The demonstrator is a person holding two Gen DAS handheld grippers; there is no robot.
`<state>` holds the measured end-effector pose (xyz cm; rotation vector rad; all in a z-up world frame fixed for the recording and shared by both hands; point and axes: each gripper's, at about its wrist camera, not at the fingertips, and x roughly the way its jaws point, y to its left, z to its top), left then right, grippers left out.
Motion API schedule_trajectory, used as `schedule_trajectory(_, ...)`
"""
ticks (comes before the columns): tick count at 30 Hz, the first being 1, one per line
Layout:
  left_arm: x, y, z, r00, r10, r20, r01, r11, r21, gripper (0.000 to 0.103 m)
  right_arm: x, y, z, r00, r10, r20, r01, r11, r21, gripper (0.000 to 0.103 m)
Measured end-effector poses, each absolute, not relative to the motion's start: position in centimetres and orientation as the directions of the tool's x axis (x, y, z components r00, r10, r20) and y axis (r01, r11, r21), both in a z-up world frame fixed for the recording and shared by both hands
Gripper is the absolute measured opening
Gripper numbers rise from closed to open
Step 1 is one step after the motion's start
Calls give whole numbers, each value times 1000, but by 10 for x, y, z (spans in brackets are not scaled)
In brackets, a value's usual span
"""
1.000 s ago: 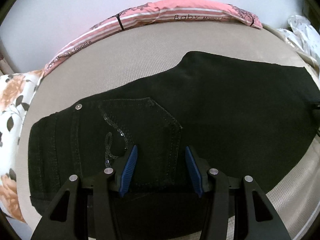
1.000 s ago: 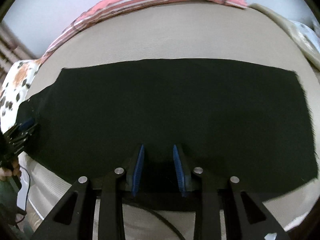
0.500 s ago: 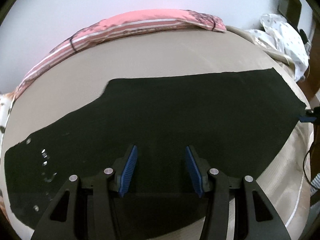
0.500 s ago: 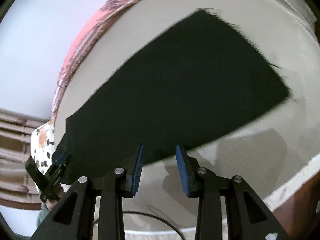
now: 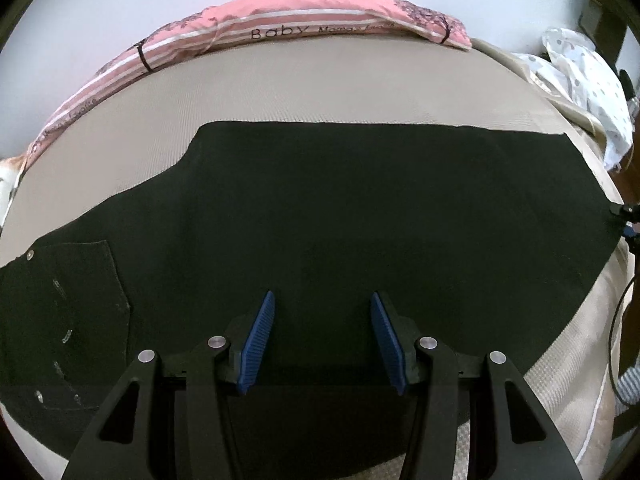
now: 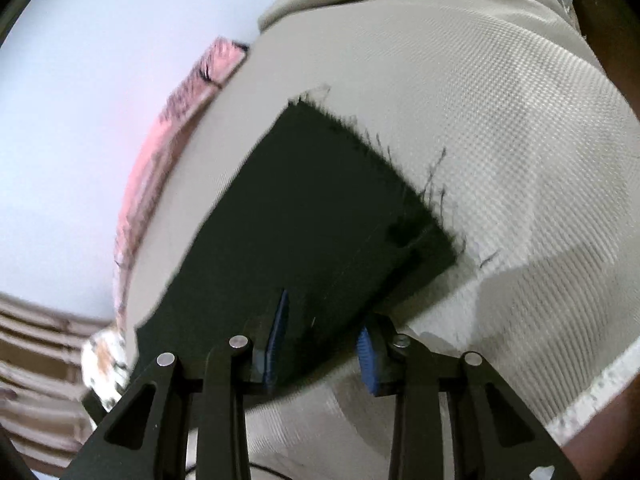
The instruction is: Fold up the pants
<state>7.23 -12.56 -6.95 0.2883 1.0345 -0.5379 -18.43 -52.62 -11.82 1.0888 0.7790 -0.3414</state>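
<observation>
The black pants (image 5: 340, 216) lie flat across a beige woven mattress (image 5: 320, 80), folded lengthwise so the legs lie one on the other, with the waist and a back pocket (image 5: 76, 312) at the near left and the leg ends at the right. The left gripper (image 5: 322, 334) hangs over the near edge of the pants around the thigh, its blue-padded fingers (image 5: 256, 344) spread wide with nothing between them. The right gripper (image 6: 322, 340) is at the frayed leg end (image 6: 384, 168), seen in a blurred, tilted view; its jaws stand apart, one pad over the black cloth and the other over the mattress beside the near edge, and they grip nothing. In the left view the right gripper shows only as a small dark tip at the far right of the pants. A pink striped pillow (image 5: 280, 26) lies along the far edge of the mattress, and a white dotted cloth (image 5: 588, 80) is bunched at the far right.
</observation>
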Motion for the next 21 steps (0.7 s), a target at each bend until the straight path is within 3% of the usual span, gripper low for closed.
schedule_trajectory(7,73,-127,-71,406,-281,-869,530,848,-27,56,-173,-532,-115,687,90,-721,615,457,643,9)
schedule_trajectory(15,78,-121,-71,382,-299,-875,521,851,-63,56,-127,-497,-68,686,130,-716,530,585,614,8)
schedule_trajectory(21,83,-98,-62,383,-296,-875,480,873,-85,56,-61,-437,-37,671,242,-701,381,699,606,8)
